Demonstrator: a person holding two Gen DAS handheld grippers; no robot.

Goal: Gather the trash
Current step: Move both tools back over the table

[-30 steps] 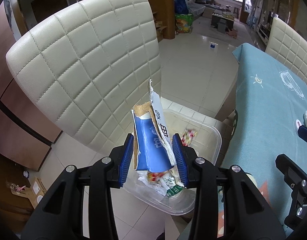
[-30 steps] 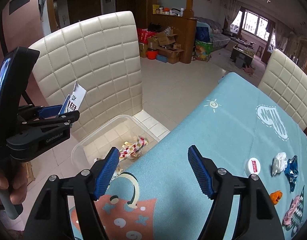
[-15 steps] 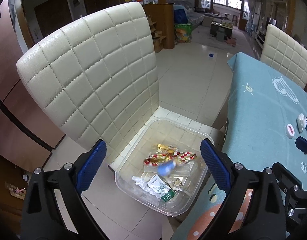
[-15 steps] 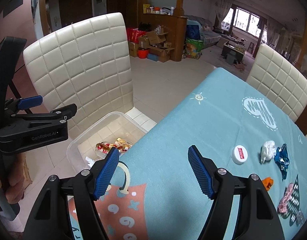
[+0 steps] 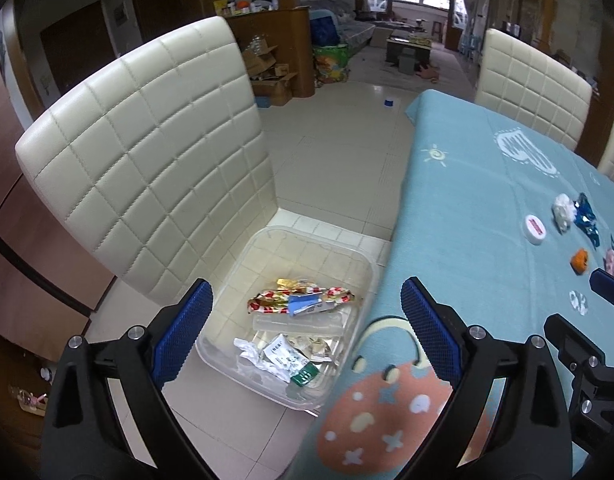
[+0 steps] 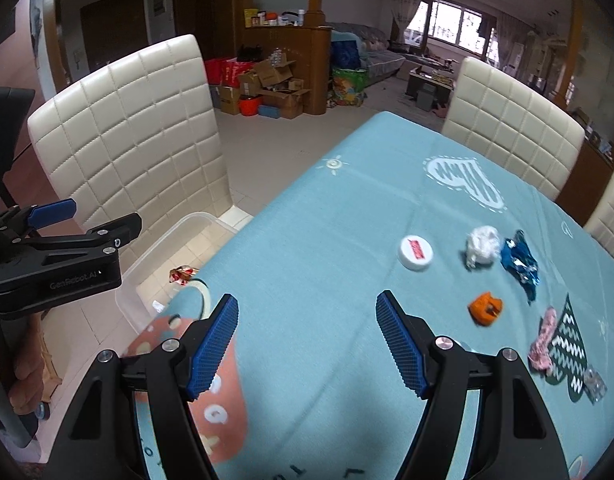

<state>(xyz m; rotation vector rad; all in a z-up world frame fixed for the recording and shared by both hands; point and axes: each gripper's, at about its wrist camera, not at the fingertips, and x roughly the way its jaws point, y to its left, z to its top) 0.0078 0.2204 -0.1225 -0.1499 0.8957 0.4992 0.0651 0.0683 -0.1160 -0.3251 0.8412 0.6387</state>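
From the left wrist view, the left gripper [image 5: 303, 312] hangs above a clear plastic bin [image 5: 359, 264] that sits on the seat of a cream quilted chair [image 5: 147, 168], and its blue-padded fingers [image 5: 183, 328] are spread wide with nothing between them. Inside the bin lie a red-and-gold wrapper [image 5: 267, 304], a torn blue carton piece [image 5: 303, 304] on top of it, and crumpled white papers [image 5: 275, 356] nearer the camera. The counter [image 5: 467, 208], covered in a light-blue patterned cloth, starts just beside the bin. Farther across the counter from the bin are a white cap [image 5: 535, 229], a white wad [image 5: 563, 207], a blue foil wrapper [image 5: 587, 216] and an orange scrap [image 5: 579, 261].

From the right wrist view, the right gripper [image 6: 307, 336] is over the counter [image 6: 327, 240], fingers [image 6: 215, 340] also wide apart and empty. Beyond it, well apart from the bin [image 6: 155, 256], lie the white cap [image 6: 415, 253], the white wad [image 6: 482, 245] touching the blue foil wrapper [image 6: 521, 262], the orange scrap [image 6: 485, 309] and a pink wrapper [image 6: 543, 340]. The left gripper [image 6: 79, 224] shows from the side, over the bin.
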